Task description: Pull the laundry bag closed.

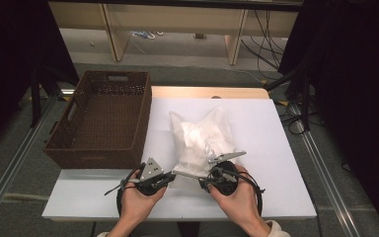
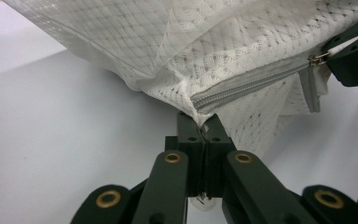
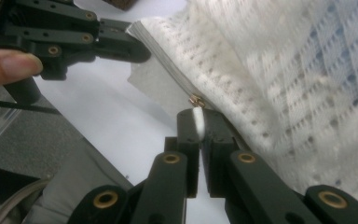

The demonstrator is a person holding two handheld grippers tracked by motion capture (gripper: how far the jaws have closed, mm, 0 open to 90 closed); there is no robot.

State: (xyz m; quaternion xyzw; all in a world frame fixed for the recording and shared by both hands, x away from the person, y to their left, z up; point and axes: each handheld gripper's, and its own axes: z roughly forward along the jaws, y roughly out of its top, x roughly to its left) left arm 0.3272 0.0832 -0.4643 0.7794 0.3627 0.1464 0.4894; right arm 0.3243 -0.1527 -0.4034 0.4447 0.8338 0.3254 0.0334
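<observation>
Two hand-held grippers sit at the near edge of the white table [image 1: 276, 148], one in each of the person's hands. Left gripper [image 2: 204, 122]: jaws pressed together, pinching the corner of the white mesh zippered laundry bag [image 1: 201, 136] right at the end of its grey zipper [image 2: 247, 84]; in the high view this gripper [image 1: 170, 175] lies near the table's front, jaws aimed to the right and slightly away, the left hand [image 1: 138, 200] wrapped around its body from below. Right gripper [image 3: 199, 119]: jaws nearly closed on a small white tab just below the brass zipper slider [image 3: 196, 100], so it grips the pull at the bag's near edge; in the high view it [image 1: 208, 177] faces left toward the other gripper, the right hand [image 1: 237, 197] cupping it, wrist angled inward. Bag: lies flat near the table's middle, long axis running from the near edge away toward the far side, slightly tilted rightward at the far end; zipper edge runs along the near short side, between the two grippers. Bag's far end is bunched and crumpled. Farther left, beside the table, stands a dark brown woven rectangular basket [image 1: 74, 148], well apart from the bag.
</observation>
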